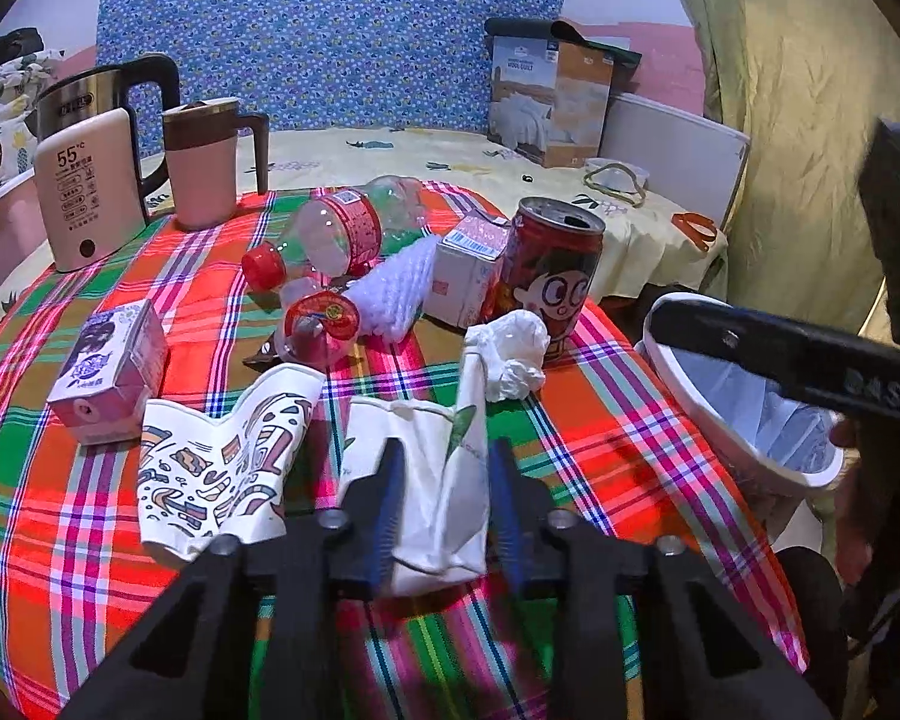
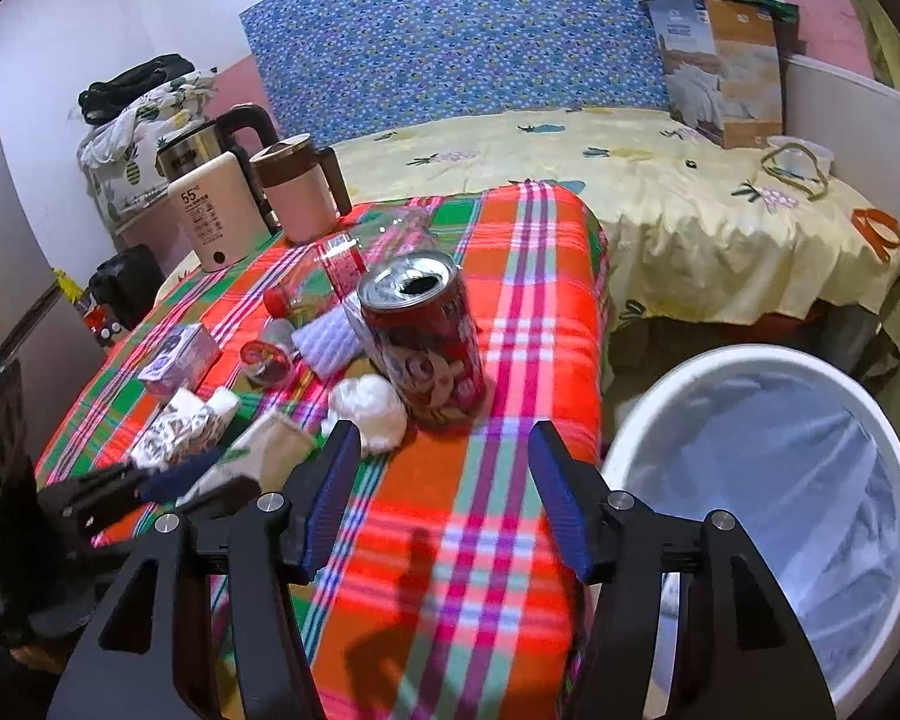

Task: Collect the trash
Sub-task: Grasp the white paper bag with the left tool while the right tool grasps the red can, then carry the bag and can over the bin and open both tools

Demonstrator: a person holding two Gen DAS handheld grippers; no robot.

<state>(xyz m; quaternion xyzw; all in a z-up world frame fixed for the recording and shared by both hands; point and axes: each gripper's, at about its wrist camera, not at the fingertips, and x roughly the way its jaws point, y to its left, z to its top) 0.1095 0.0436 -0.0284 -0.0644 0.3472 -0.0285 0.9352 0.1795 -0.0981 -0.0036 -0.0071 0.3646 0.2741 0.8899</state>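
Trash lies on a plaid-covered table (image 1: 60, 510). My left gripper (image 1: 447, 450) straddles a flattened white paper cup (image 1: 432, 480); its blue fingers stand on either side, whether they press it I cannot tell. The cup also shows in the right wrist view (image 2: 270, 450). Beside it lies a patterned crushed cup (image 1: 222, 468). Beyond are a crumpled tissue (image 1: 510, 354), a red can (image 1: 549, 276), pink cartons (image 1: 111, 372), a crushed bottle (image 1: 342, 228) and a small lidded cup (image 1: 321, 318). My right gripper (image 2: 444, 438) is open and empty above the table, just short of the can (image 2: 426, 336). The white bin (image 2: 774, 480) stands at the table's right.
A kettle (image 1: 84, 96), a cream warmer (image 1: 87, 186) and a pink mug (image 1: 204, 162) stand at the table's far left. A bed with a yellow sheet (image 2: 660, 192) and a box (image 2: 726, 66) lies behind. The bin has a clear liner.
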